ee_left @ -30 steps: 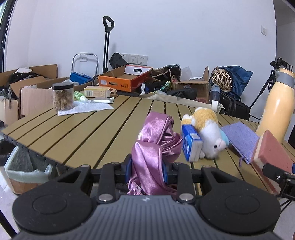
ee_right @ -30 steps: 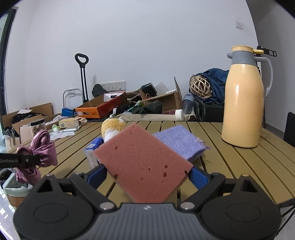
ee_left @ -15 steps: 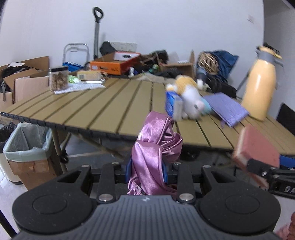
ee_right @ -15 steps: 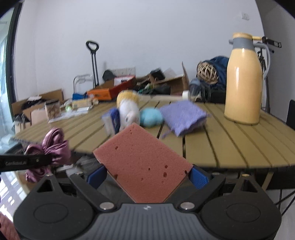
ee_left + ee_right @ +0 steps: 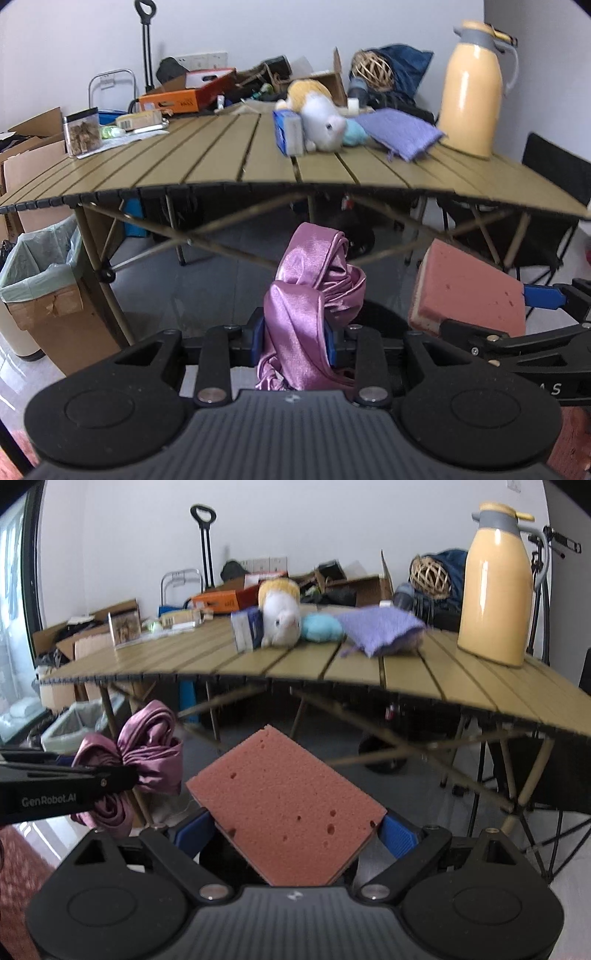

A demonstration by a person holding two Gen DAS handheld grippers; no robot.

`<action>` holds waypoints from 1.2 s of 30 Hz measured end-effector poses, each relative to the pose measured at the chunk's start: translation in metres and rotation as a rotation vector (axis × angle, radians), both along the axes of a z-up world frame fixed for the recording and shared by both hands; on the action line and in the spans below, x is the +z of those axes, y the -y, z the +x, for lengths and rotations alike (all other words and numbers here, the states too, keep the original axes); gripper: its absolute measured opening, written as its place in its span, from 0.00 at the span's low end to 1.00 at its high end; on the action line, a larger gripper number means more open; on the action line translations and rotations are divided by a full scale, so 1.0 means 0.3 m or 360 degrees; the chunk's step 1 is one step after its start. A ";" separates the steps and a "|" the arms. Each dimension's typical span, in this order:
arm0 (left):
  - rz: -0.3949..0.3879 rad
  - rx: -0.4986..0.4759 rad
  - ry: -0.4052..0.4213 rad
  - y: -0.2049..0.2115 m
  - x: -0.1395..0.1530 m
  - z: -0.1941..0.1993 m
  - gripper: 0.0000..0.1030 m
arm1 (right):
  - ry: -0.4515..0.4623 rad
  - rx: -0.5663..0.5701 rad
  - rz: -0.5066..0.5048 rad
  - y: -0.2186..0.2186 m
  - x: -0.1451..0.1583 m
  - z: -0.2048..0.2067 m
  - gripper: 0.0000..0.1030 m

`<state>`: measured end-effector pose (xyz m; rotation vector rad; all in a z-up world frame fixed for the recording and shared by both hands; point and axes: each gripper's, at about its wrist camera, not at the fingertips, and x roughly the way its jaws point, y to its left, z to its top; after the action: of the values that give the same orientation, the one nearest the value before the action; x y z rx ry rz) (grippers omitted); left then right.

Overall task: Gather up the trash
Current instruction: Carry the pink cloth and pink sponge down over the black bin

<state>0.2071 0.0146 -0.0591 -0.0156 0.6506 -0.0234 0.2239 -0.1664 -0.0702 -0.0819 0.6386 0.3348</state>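
Left hand-held gripper (image 5: pixel 295 341) is clamped on a crumpled pink satin cloth (image 5: pixel 312 295), lower centre of the left wrist view; cloth sticks up above the blue finger pads (image 5: pixel 258 338) and bunches out below them. In the right wrist view the same cloth (image 5: pixel 144 753) shows at left-centre, pinched in the black finger that reads "GenRobot.AI" in pale letters.

Right hand-held gripper (image 5: pixel 291 830) is clenched on a pink sponge (image 5: pixel 286 812), held tilted w/ one corner up, lower centre of its own view. Sponge (image 5: pixel 469 290) also appears at right-centre of the left wrist view, just beside the cloth but apart from it. Both grippers sit below the level of the tabletop (image 5: pixel 229 158), in front of its near edge.

Trash bin w/ pale green liner (image 5: pixel 40 254) stands on the floor at left edge of the left wrist view, by the table leg; in the right wrist view it's partly visible at left (image 5: pixel 79 723).

On the tabletop, upper centre: blue-white box (image 5: pixel 288 133), writing too blurred to read; plush toy (image 5: pixel 317 110) touching it; purple cloth (image 5: pixel 399 133); yellow thermos jug (image 5: pixel 472 88) upper right. Orange box (image 5: pixel 184 98) behind has a label, not legible.
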 end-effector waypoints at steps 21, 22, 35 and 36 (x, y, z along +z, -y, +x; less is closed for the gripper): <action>0.0081 -0.0039 -0.0615 -0.031 -0.300 -0.053 0.30 | -0.0411 -0.0087 -0.0099 0.071 -0.209 -0.049 0.92; 0.0076 -0.0029 -0.0634 -0.041 -0.305 -0.049 0.30 | -0.0421 -0.0102 -0.0094 0.077 -0.212 -0.044 0.92; 0.0071 0.0033 -0.0771 -0.057 -0.309 0.028 0.30 | -0.0487 -0.0277 -0.0064 0.154 -0.252 0.023 0.92; 0.0070 0.0035 -0.0779 -0.056 -0.306 0.037 0.30 | -0.0494 -0.0297 -0.0058 0.165 -0.256 0.029 0.92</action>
<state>0.2183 0.0313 -0.1510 0.0143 1.1399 0.0166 0.2326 -0.2158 -0.1471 -0.0044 0.9526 0.1559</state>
